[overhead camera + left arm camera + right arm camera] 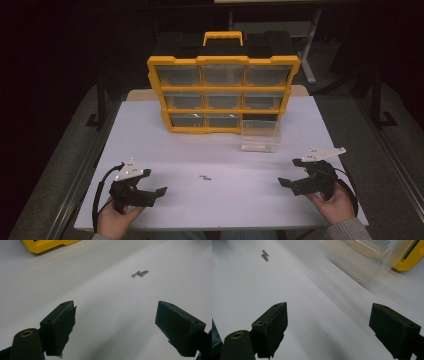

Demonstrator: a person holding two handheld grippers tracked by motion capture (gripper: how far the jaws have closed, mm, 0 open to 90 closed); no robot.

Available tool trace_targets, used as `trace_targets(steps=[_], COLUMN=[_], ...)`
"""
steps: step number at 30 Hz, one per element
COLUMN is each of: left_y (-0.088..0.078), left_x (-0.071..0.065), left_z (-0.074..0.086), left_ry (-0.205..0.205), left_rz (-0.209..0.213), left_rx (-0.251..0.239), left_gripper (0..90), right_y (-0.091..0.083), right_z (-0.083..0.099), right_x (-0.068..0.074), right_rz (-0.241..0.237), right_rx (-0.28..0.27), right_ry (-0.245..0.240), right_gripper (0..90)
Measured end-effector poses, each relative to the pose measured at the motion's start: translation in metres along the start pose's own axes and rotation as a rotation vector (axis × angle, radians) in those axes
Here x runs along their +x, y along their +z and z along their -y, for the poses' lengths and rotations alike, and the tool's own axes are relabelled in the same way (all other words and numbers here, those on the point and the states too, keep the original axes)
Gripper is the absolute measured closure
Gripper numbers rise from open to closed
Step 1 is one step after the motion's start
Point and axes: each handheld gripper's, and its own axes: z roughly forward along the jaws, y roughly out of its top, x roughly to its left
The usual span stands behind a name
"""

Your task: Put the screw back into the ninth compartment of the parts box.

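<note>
- On the white table stands a yellow organiser with three rows of clear drawers, at the far side, with a yellow handle on top.
- The bottom right slot of the organiser is empty and dark.
- A clear drawer stands on the table just in front of that slot; from the right gripper view it is near the yellow frame, and I cannot tell if they touch.
- Two small screws lie close together near the middle of the table, between the two grippers and well apart from the drawer. In the left gripper view the screws are ahead of the jaws.
- The left gripper is held in the left hand at the near left edge; its jaws are wide apart with nothing between them.
- The right gripper is held in the right hand at the near right; its jaws are also wide apart and hold nothing.
</note>
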Motion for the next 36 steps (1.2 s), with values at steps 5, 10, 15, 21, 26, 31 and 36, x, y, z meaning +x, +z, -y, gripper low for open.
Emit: trace_targets(steps=[5,10,15,21,26,31,36], left_y=[0.001,0.001,0.001,0.001,0.001,0.001,0.002], left_x=[-0.001,-0.002,-0.002,-0.002,-0.002,-0.002,-0.002], left_z=[0.000,-0.001,-0.001,-0.001,-0.001,-0.001,-0.001], left_ry=[0.010,0.007,0.009,0.010,0.008,0.013,0.020], left_rz=[0.003,0.005,0.005,0.005,0.004,0.009,0.012], left_rx=[0.006,0.002,0.006,0.007,0.005,0.005,0.008], left_gripper=[15.4,15.4,15.3,15.4,15.4,15.4,15.4], right_y=[0.000,0.002,0.004,0.008,0.012,0.018,0.026], right_z=[-0.002,-0.002,-0.005,-0.018,-0.027,-0.040,-0.052], right_x=[0.000,0.000,0.000,0.006,0.009,0.014,0.018], right_rz=[-0.004,-0.012,-0.020,-0.035,-0.059,-0.092,-0.124], right_rx=[0.005,0.016,0.025,0.054,0.072,0.089,0.100], right_ry=[0.000,0.003,-0.004,-0.033,-0.057,-0.081,-0.097], right_gripper=[14.3,14.8,14.8,15.6,17.3,17.9,18.7])
